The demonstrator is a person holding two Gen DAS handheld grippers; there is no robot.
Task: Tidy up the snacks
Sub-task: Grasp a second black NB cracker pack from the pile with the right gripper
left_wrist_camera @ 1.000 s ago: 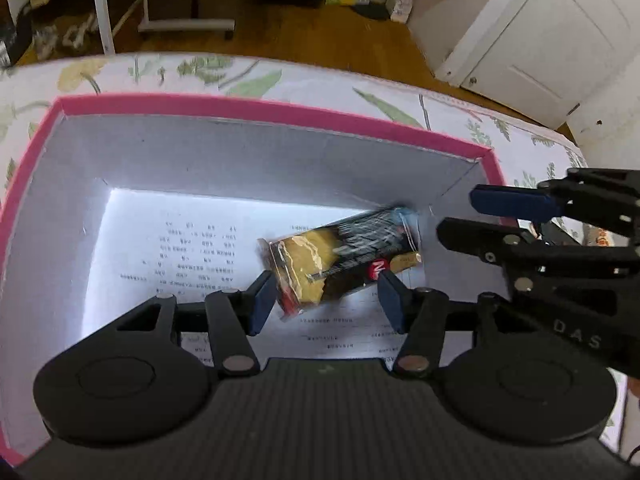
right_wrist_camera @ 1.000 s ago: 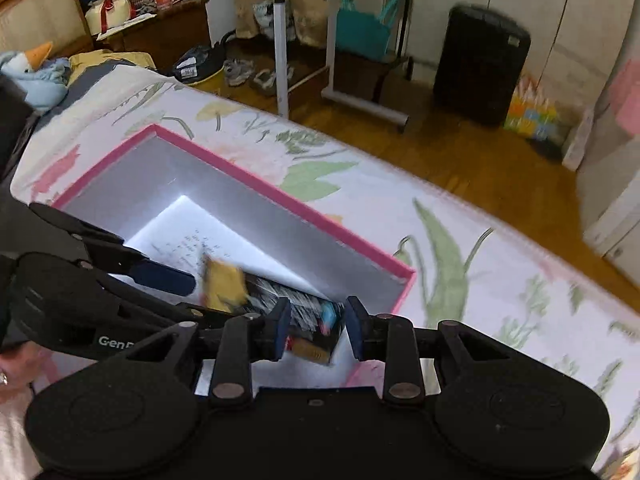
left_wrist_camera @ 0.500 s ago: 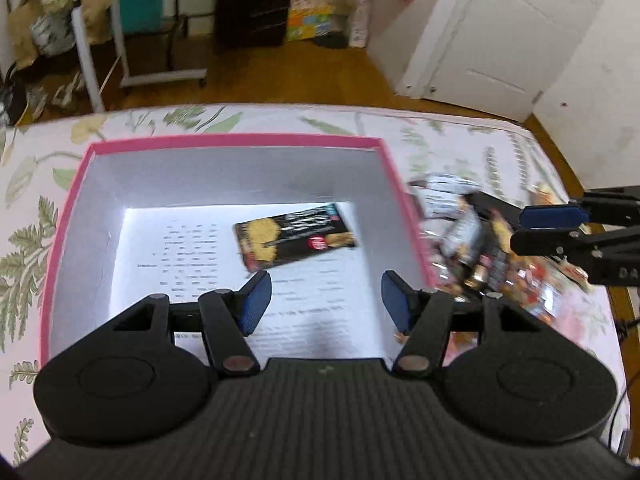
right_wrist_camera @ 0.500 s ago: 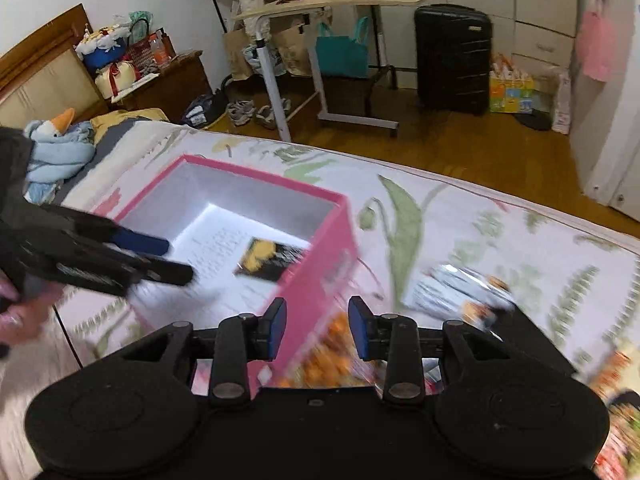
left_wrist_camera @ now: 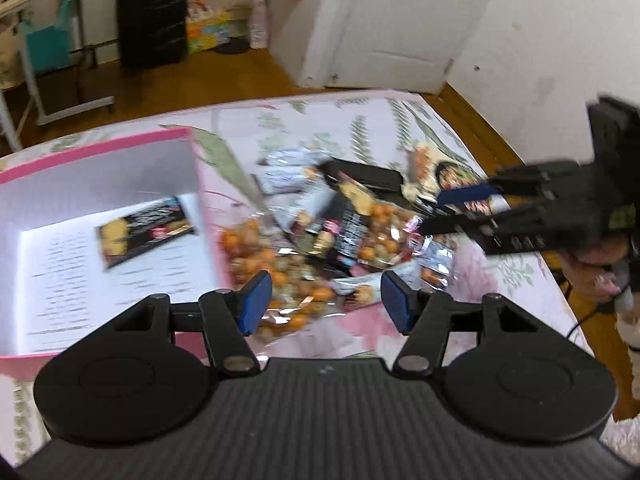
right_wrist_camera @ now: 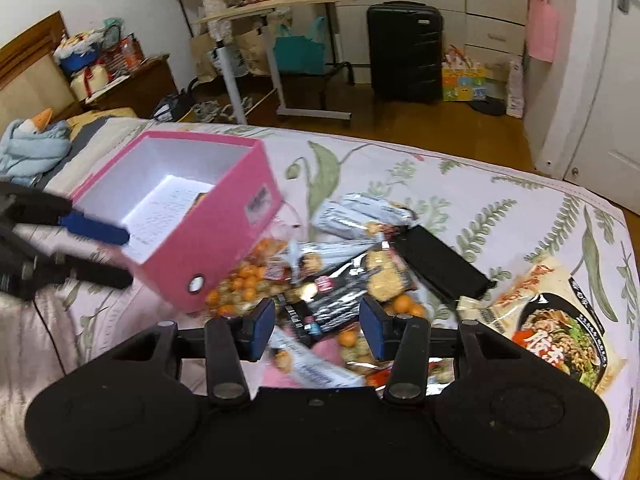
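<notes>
A pink box (left_wrist_camera: pixel 92 152) (right_wrist_camera: pixel 224 240) with a white inside sits on the bed, and one black-and-yellow snack pack (left_wrist_camera: pixel 144 228) lies flat in it. Right of the box is a heap of snack packs (left_wrist_camera: pixel 340 232) (right_wrist_camera: pixel 340 280), among them a clear bag of orange balls (left_wrist_camera: pixel 272 264) (right_wrist_camera: pixel 240 280). My left gripper (left_wrist_camera: pixel 325 304) (right_wrist_camera: pixel 108 252) hovers over the heap's near edge beside the box, jaws apart and closing slightly, nothing between them. My right gripper (right_wrist_camera: pixel 317 328) (left_wrist_camera: pixel 452 210) hangs above the heap with jaws opening and empty.
A noodle pack (right_wrist_camera: pixel 552 320) and a flat black object (right_wrist_camera: pixel 440 264) lie at the heap's right. The floral bed sheet (right_wrist_camera: pixel 460 184) ends at the wooden floor (right_wrist_camera: pixel 400 124). A black suitcase (right_wrist_camera: pixel 404 52), a desk (right_wrist_camera: pixel 280 4) and a white door (left_wrist_camera: pixel 400 24) stand beyond.
Both grippers have swung right from over the box to over the snack heap. The black-and-yellow pack stays lying in the box. The right jaws have widened.
</notes>
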